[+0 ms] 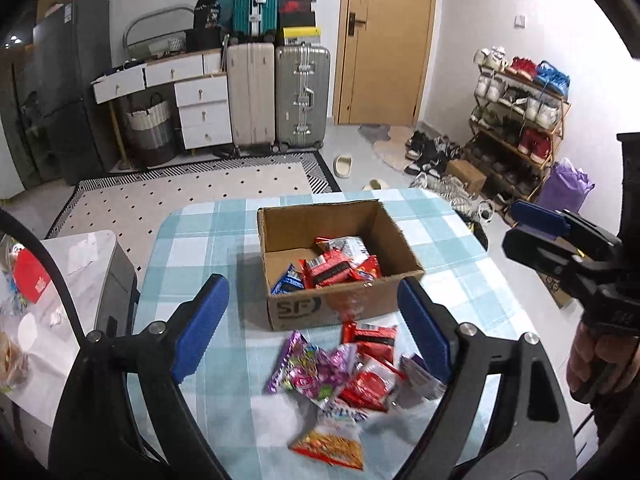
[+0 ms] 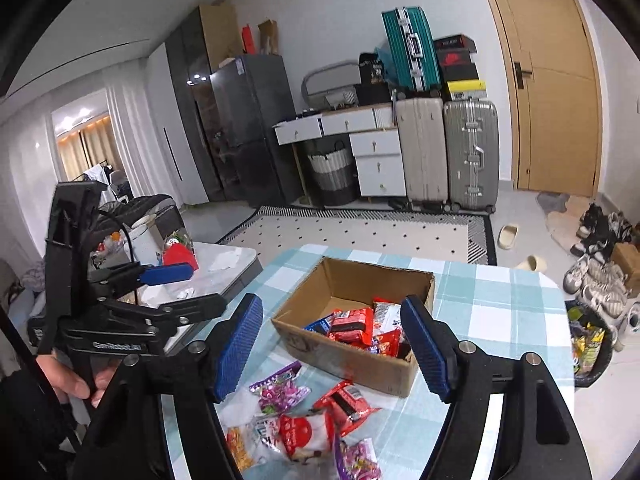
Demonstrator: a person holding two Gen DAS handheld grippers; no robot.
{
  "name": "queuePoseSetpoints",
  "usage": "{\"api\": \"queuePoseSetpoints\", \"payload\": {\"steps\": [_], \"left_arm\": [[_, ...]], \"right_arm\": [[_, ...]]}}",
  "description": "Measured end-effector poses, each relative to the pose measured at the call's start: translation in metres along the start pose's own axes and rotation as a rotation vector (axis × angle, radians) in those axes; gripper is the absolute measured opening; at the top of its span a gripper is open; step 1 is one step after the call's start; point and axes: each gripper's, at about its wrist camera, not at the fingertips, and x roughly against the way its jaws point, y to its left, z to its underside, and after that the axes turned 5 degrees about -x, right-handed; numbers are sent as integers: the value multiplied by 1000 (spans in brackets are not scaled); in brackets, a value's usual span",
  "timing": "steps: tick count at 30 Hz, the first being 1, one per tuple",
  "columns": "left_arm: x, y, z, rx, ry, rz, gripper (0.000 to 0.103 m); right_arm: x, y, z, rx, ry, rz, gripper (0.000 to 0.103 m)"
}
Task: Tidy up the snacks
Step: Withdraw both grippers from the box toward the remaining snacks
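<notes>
A cardboard box (image 1: 280, 232) stands on the checked tablecloth (image 1: 208, 240) and holds several red and blue snack packets (image 1: 336, 268). In front of it lies a loose pile of snacks: a purple packet (image 1: 304, 368), red packets (image 1: 370, 338) and an orange one (image 1: 332, 446). My left gripper (image 1: 316, 328) is open and empty, above the pile. My right gripper (image 2: 332, 344) is open and empty, over the box's (image 2: 340, 276) near edge, with the pile (image 2: 304, 432) below it. Each gripper shows in the other's view: the right (image 1: 560, 236), the left (image 2: 160, 284).
A grey side table (image 1: 80, 256) with clutter stands left of the table. A bin (image 2: 592, 344) with wrappers sits at the right. Suitcases (image 1: 280, 96), drawers, a fridge, a shoe rack (image 1: 516, 120) and a door line the far wall.
</notes>
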Motion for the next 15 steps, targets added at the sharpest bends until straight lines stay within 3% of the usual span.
{"api": "queuePoseSetpoints", "payload": {"steps": [8,10,12,15], "left_arm": [[60,-25,36,-41,-82,-29,89],[73,-31,44,-51,-104,-34,93],[86,-37,53,-52,-130,-51,102],[99,-39,66,-38,-171,-59,102]], "right_arm": [[48,25,37,44,-74,2,77],[59,26,48,31,-103,2,84],[72,28,62,19,-135,-7,84],[84,28,80,-13,-161,-7,86]]}}
